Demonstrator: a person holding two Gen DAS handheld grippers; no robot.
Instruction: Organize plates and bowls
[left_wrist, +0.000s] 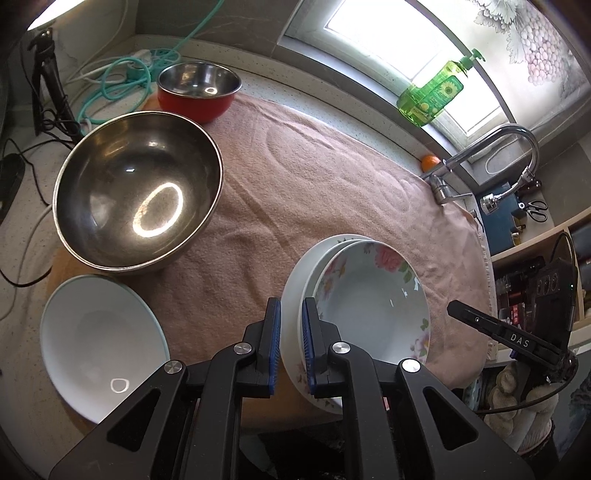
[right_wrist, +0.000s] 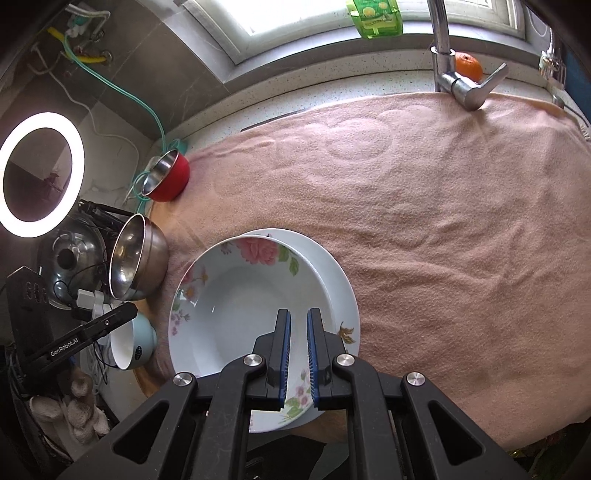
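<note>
Left tongs (left_wrist: 291, 321): nearly closed, clamped on rim of plain white plate (left_wrist: 295, 280), lower centre of frame. Right tongs (right_wrist: 298, 332): nearly closed, clamped on rim of floral plate (right_wrist: 236, 295), lower centre. Floral plate nested on white plate over pink towel (right_wrist: 443, 221). Lower left: white bowl (left_wrist: 96, 325). Mid left: large steel bowl (left_wrist: 136, 192). Upper left: red bowl (left_wrist: 197, 92).

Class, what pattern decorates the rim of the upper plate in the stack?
Pink flowers with green leaves on white plate; clearest in the right wrist view.
</note>
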